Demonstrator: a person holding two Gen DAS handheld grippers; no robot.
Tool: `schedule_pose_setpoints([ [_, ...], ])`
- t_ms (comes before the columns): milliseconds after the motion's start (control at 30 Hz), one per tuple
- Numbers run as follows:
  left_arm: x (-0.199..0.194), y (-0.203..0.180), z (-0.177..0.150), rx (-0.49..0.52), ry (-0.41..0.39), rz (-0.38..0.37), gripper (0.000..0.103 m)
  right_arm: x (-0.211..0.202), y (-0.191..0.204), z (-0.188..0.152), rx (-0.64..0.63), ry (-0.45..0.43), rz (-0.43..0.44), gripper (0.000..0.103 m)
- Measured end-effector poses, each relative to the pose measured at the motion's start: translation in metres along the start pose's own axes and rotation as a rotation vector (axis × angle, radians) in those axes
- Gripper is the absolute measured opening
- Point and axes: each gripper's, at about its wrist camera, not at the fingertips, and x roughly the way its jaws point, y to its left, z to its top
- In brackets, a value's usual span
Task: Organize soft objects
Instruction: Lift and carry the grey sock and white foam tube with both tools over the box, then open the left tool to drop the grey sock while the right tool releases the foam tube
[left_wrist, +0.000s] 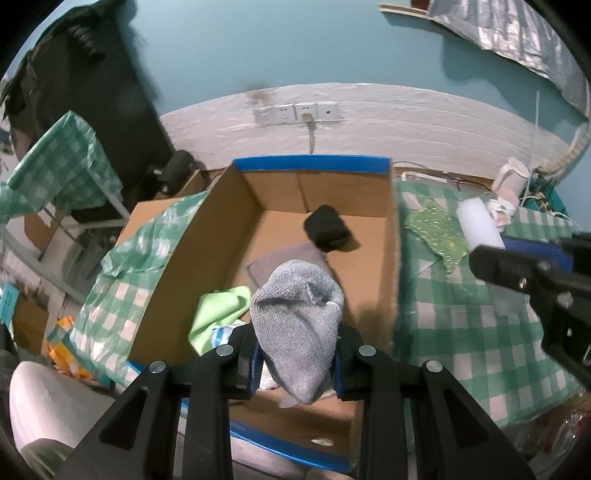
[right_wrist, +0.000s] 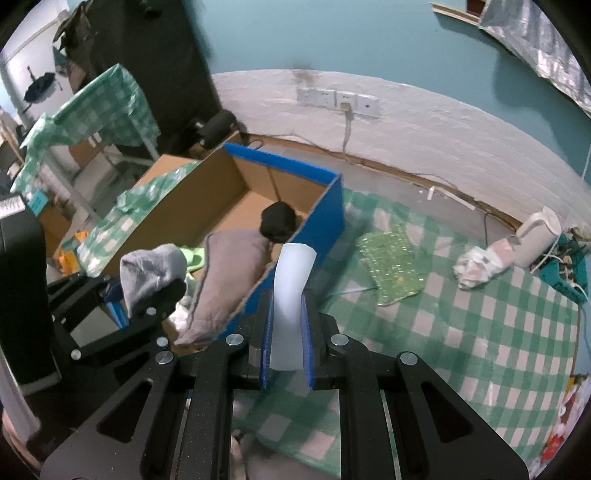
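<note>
Two grippers loaded. Left gripper (left_wrist: 297, 363) clamps a grey knitted cloth (left_wrist: 297, 321), bunched, above the near end of the cardboard box (left_wrist: 388, 236), blue-edged. Right gripper (right_wrist: 287, 343) pinches a smooth white foam sheet (right_wrist: 291, 291), curled, above the checked tablecloth (right_wrist: 461, 332) beside the box's right wall. Open cloth stretches rightward.

It looked like a lived-in home room: teal walls (left_wrist: 258, 44), wall sockets (left_wrist: 295, 112), a checked cloth (right_wrist: 461, 332), a kettle (right_wrist: 535, 240).
</note>
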Motion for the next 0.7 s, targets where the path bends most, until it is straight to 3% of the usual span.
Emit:
schedule_pose_setpoints([
  [433, 0.026, 0.043, -0.008, -0.069, 0.062, 0.048, 0.029, 0.04, 0.044, 0.013, -0.051, 0.063, 0.068, 0.013],
  [633, 0.034, 0.052, -0.011, -0.082, 0.087, 0.064, 0.035, 0.06, 0.053, 0.016, -0.047, 0.095, 0.124, 0.015],
  [700, 0.036, 0.055, -0.012, -0.085, 0.093, 0.072, 0.043, 0.066, 0.053, 0.015, -0.037, 0.106, 0.128, 0.018],
])
